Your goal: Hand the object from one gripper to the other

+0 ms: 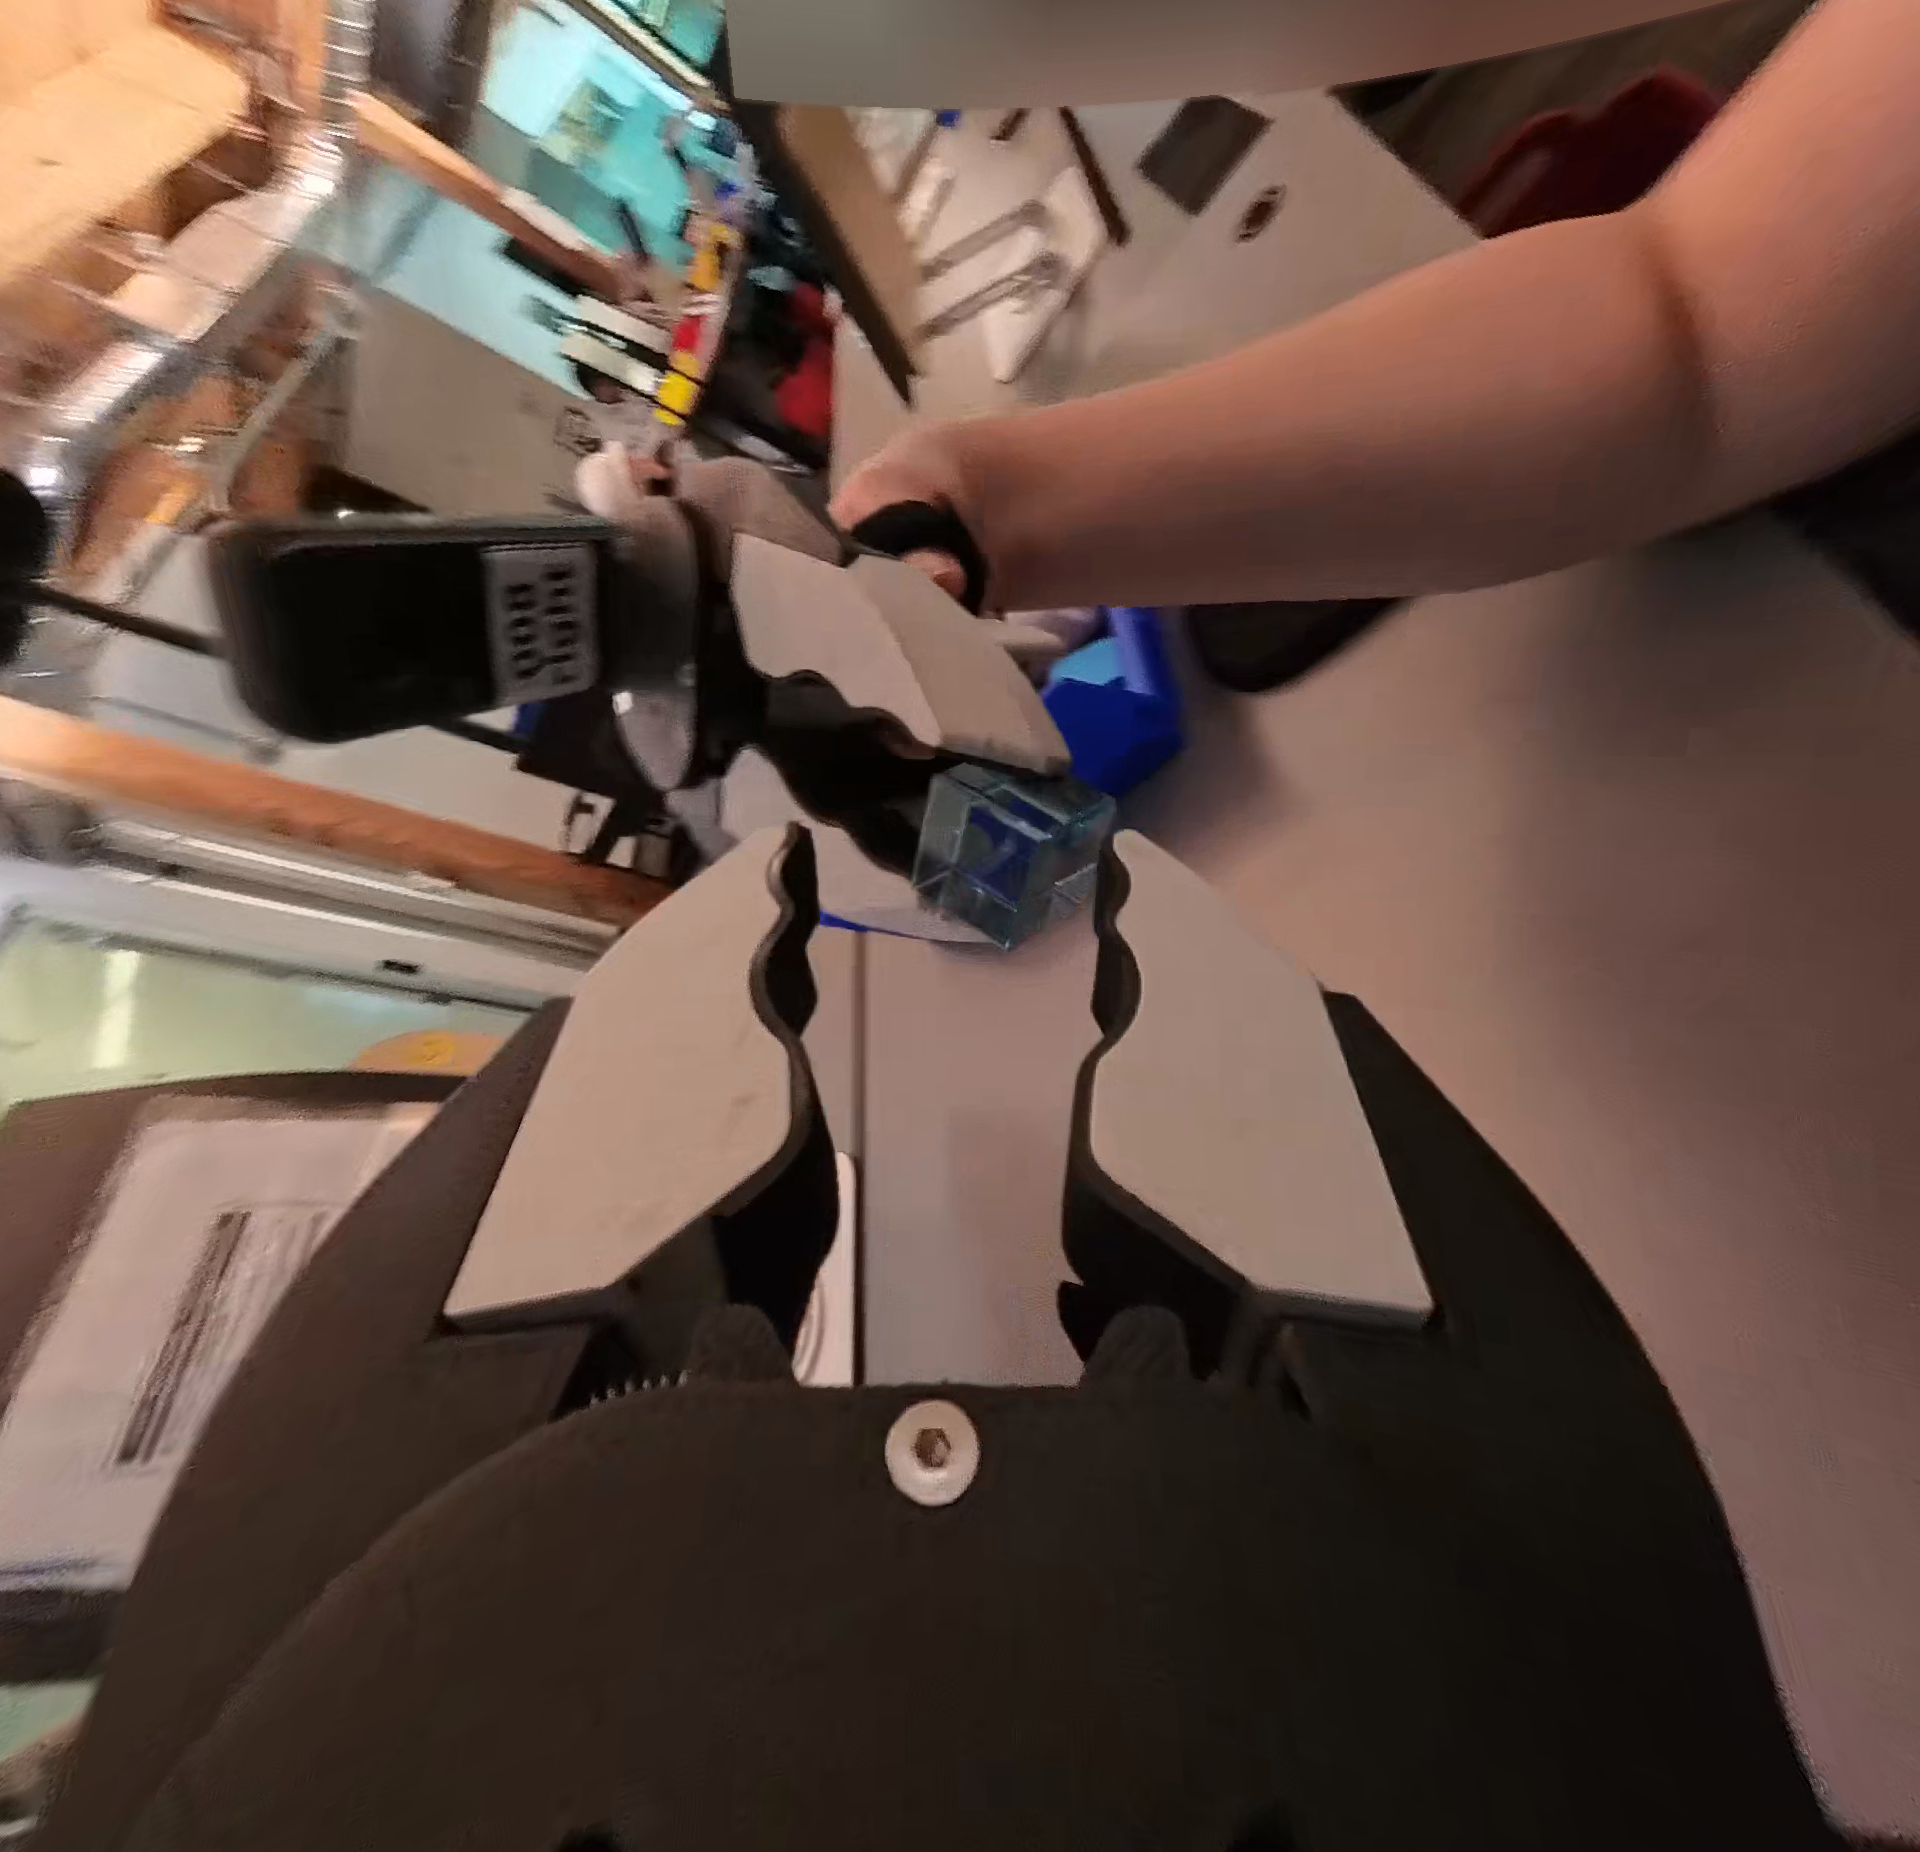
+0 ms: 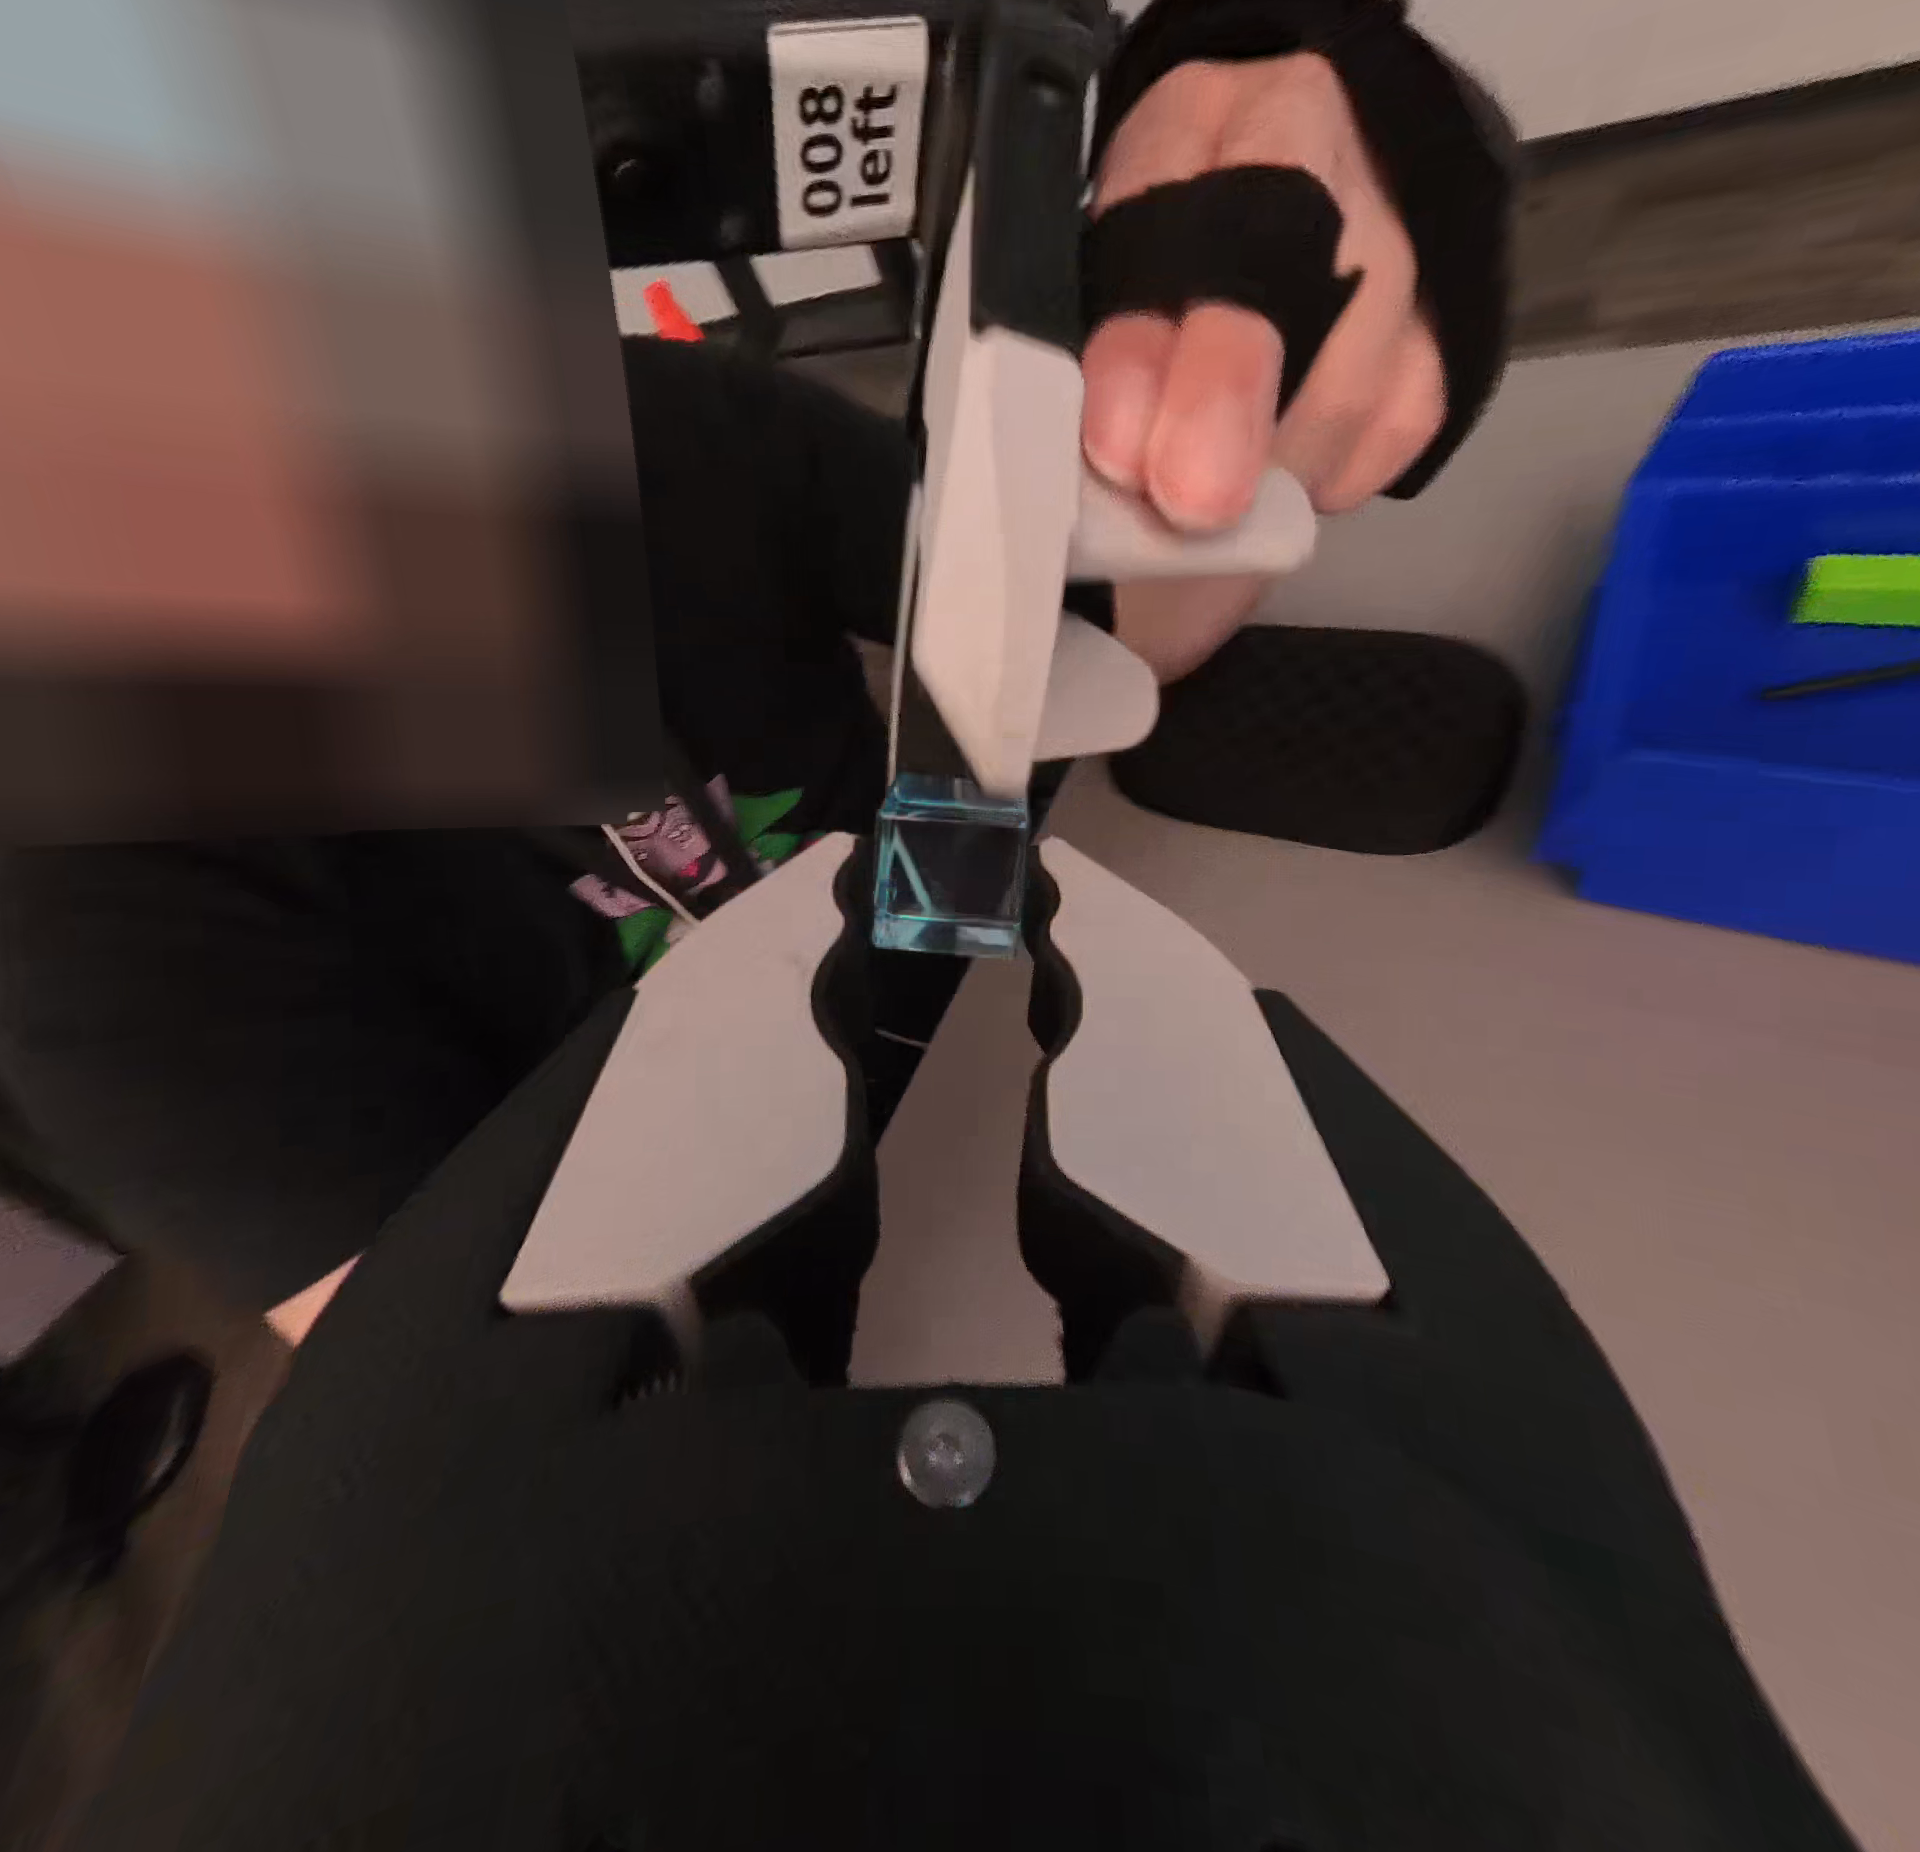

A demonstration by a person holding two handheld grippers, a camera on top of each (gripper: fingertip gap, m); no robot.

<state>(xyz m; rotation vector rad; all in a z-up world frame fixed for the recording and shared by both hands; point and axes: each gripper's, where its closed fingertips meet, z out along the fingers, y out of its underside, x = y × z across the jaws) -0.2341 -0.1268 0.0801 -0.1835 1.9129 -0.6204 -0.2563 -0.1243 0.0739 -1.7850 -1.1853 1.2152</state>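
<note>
Cube (image 2: 951, 883), clear and blue-tinted, sits mid-frame in the right wrist view, pinched between the right hand-held gripper (image 2: 948, 898) fingers near their tips. Coming down from the top, the left hand-held gripper (image 2: 961, 763) touches the cube's upper edge. In the left wrist view that left gripper (image 1: 956, 867) is spread wide, the cube (image 1: 1008, 857) just beyond its tips, not yet between them. Risk, I'd say: a right release before the left closes drops it onto the grey bench (image 2: 1455, 1075); slick faces and a tip-only grip could let it twist out.
</note>
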